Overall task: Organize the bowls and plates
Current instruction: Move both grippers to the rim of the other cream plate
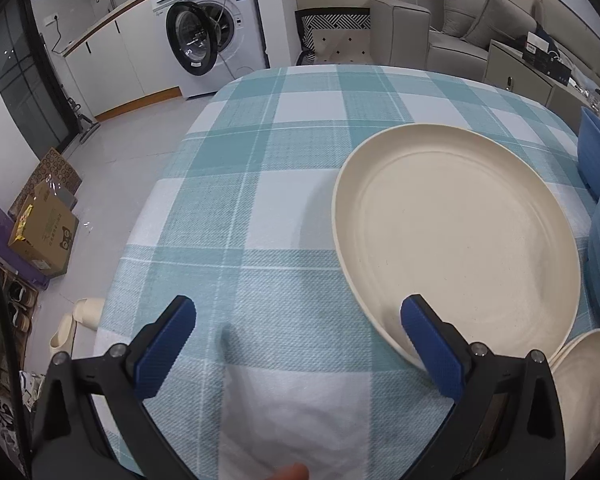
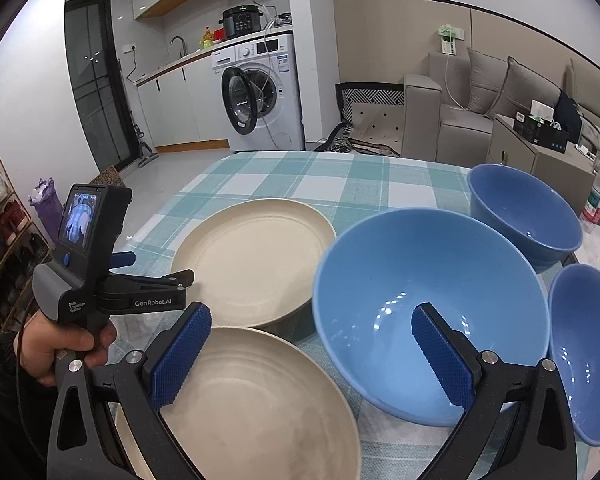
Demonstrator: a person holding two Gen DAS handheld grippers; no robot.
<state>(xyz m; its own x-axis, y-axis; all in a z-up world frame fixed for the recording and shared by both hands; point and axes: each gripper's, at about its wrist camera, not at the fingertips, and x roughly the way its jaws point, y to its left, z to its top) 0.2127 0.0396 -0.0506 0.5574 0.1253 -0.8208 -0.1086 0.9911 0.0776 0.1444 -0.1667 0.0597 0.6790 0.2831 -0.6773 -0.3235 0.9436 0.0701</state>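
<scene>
On the table, covered with a teal-and-white checked cloth [image 2: 340, 176], two cream plates and three blue bowls are laid out. The far plate [image 2: 252, 258] lies left of centre, and the near plate [image 2: 256, 404] sits just in front of it, its far rim at or under the far plate's near edge. The large bowl [image 2: 428, 312] stands right of the plates, a second bowl [image 2: 524, 216] beyond it at the far right, and a third bowl [image 2: 584, 348] at the right edge, tilted. The left gripper [image 1: 298, 322], held by a hand [image 2: 60, 344], is spread wide and empty, its right finger over the far plate's [image 1: 456, 232] near rim. The right gripper [image 2: 312, 328] is also wide apart and holds nothing, hovering above the near plate and the large bowl.
</scene>
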